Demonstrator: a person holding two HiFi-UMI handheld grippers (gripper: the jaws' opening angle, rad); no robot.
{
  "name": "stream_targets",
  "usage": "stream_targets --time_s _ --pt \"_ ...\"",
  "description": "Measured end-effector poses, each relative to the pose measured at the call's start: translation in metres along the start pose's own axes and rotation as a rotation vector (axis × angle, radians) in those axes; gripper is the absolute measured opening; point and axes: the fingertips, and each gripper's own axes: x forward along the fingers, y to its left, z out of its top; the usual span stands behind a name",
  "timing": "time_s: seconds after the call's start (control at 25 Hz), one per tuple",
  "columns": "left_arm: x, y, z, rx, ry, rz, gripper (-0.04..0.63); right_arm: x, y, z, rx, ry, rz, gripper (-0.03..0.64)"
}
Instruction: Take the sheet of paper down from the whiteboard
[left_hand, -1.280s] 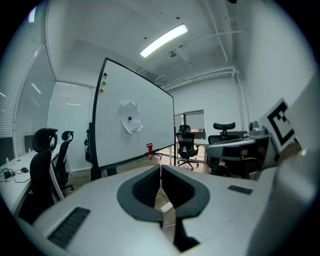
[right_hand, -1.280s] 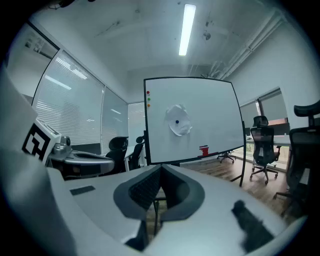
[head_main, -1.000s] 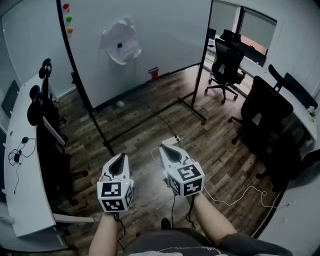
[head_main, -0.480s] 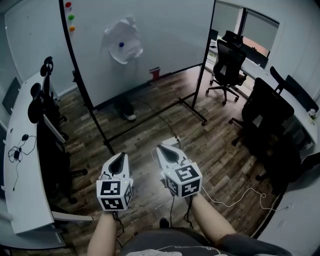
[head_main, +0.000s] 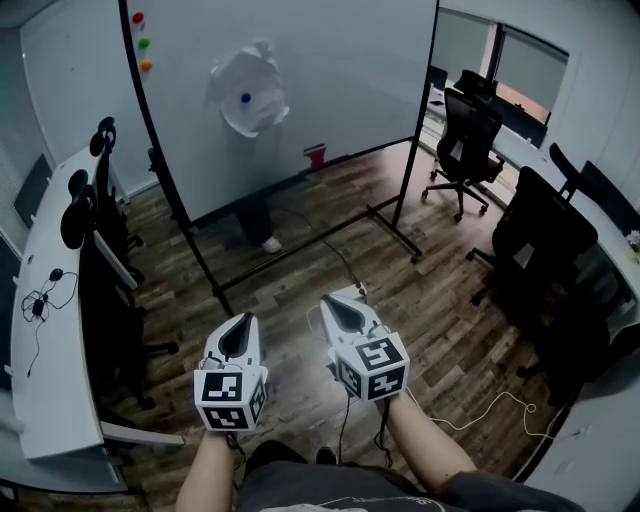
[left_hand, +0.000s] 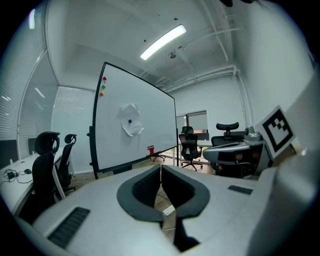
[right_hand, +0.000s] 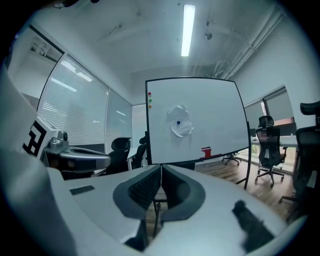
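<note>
A crumpled white sheet of paper (head_main: 248, 92) hangs on the whiteboard (head_main: 340, 80), pinned by a blue magnet (head_main: 246, 98). The same sheet of paper (left_hand: 130, 120) shows in the left gripper view, and the sheet of paper (right_hand: 180, 121) in the right gripper view too, far ahead. My left gripper (head_main: 237, 329) and right gripper (head_main: 336, 306) are side by side low in the head view, a few steps from the board. Both are shut with nothing between the jaws.
Red, green and orange magnets (head_main: 142, 43) sit at the board's top left; a red item (head_main: 316, 156) rests on its tray. A person's legs (head_main: 258, 222) show behind the board. Office chairs (head_main: 466, 140) stand right, a white desk (head_main: 45, 330) with chairs left. Cables (head_main: 480, 410) lie on the wooden floor.
The view has drawn slightly nearer to the whiteboard. A person's legs have come into sight behind the board. Both grippers stay shut and side by side.
</note>
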Motion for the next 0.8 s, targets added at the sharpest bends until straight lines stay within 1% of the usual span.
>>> stream_targets --time_s 0.12,0.2,0.32,0.52,0.8 --pt "0.006 0.003 0.001 0.004 0.005 -0.002 0.021 0.009 -0.008 -0.001 0.045 -0.011 -0.004 0.023" --pt "0.015 0.011 0.005 0.015 -0.005 0.005 0.021 0.020 -0.010 -0.001 0.057 -0.009 -0.005 0.023" --pt "0.035 0.023 0.011 0.009 -0.031 0.016 0.021 0.038 -0.020 -0.001 0.050 -0.003 -0.016 0.023" --pt "0.076 0.048 0.021 0.008 -0.044 -0.003 0.021 0.072 -0.040 0.005 0.030 0.003 -0.033 0.023" --pt "0.149 0.099 0.040 0.008 -0.057 -0.013 0.021 0.152 -0.071 0.024 0.028 -0.011 -0.056 0.023"
